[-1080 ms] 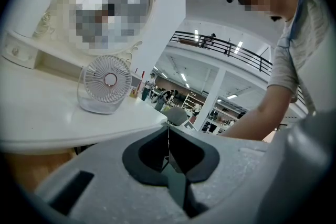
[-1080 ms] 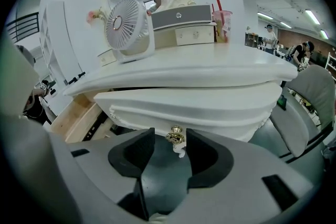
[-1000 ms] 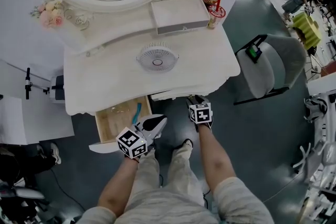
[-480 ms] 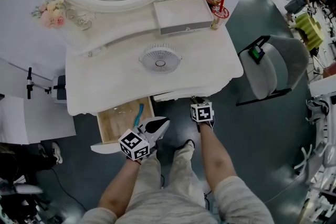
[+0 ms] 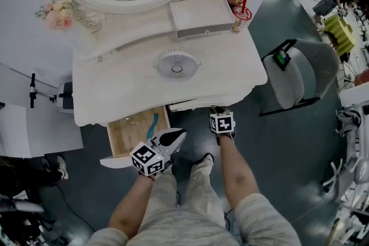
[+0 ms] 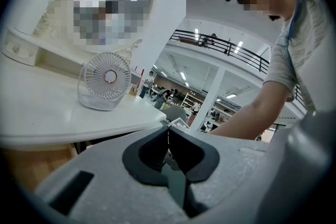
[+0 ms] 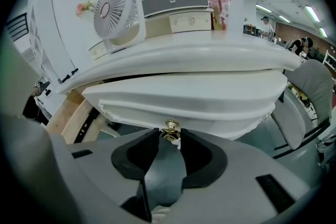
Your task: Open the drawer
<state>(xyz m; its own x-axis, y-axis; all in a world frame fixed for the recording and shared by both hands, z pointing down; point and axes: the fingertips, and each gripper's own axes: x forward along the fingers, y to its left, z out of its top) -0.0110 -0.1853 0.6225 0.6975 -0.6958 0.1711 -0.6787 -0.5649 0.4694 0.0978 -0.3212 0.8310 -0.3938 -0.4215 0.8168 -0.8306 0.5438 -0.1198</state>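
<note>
I am clamping my right gripper (image 7: 169,135) on the knob (image 7: 170,128) of the drawer (image 7: 184,99), left gripper (image 6: 168,132) hanging closed and empty, while any skewed pull is threatening to slip the jaws off.

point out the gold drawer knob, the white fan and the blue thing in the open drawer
small gold drawer knob (image 7: 170,131), right gripper view, on its round head
white round desk fan (image 5: 176,64), head view, on its centre hub
slim blue stick-shaped item (image 5: 152,123), head view, on its middle
</note>
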